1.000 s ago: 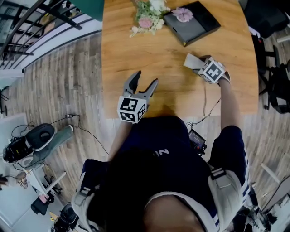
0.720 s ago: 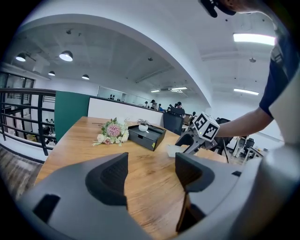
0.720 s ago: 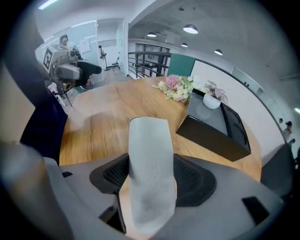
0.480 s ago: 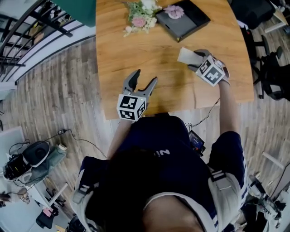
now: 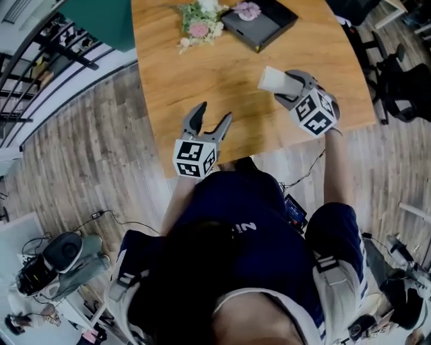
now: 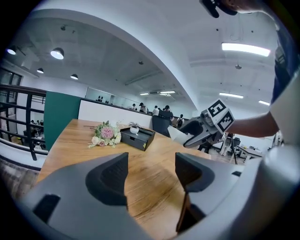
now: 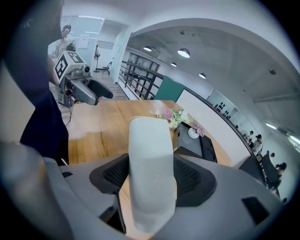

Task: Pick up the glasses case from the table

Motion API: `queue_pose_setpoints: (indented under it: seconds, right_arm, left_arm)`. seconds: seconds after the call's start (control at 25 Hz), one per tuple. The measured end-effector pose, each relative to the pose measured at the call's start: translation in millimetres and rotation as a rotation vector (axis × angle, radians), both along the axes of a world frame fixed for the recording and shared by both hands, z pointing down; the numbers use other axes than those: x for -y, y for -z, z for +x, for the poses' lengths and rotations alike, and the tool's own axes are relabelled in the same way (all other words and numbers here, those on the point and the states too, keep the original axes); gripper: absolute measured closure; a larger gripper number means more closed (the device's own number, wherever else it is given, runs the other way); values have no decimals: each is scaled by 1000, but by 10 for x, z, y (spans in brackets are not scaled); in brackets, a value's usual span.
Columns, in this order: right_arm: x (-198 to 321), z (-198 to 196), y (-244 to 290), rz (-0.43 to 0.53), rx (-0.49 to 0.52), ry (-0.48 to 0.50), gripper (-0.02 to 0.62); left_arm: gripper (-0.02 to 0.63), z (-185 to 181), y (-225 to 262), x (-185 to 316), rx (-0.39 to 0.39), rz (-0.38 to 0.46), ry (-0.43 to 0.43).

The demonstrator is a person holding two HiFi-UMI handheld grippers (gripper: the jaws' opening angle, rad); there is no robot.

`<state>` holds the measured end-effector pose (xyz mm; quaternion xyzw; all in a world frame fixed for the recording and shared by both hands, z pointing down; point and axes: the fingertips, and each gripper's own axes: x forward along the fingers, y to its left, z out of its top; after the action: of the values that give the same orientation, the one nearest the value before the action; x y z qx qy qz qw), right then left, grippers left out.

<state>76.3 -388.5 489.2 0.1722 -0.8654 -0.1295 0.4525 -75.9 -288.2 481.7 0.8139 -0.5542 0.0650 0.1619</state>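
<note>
The pale grey glasses case [image 7: 151, 173] sits clamped between both pads of my right gripper [image 7: 152, 180], lifted clear above the wooden table [image 5: 202, 74]. In the head view the case [image 5: 275, 80] sticks out of the right gripper [image 5: 286, 86] toward the table's far side. The left gripper view shows the same case [image 6: 178, 135] in the air at the right. My left gripper [image 5: 211, 118] hovers over the table's near edge, jaws open with nothing between them [image 6: 147, 171].
A bunch of pink and white flowers [image 5: 197, 19] and a black box [image 5: 259, 19] with a small pink bloom on it lie at the table's far end. Black chairs [image 5: 404, 81] stand to the right. Cables and gear [image 5: 60, 259] lie on the wooden floor at left.
My right gripper has risen from the table with the glasses case in it and tipped further down. The left gripper has shifted slightly along the near edge.
</note>
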Motion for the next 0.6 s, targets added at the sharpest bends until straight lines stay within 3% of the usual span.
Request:
queue_pose_setpoints:
  seconds: [0.6]
  right_arm:
    - [-964, -85, 418, 56, 379, -363, 291]
  left_arm:
    - [291, -57, 163, -458, 28, 60, -108]
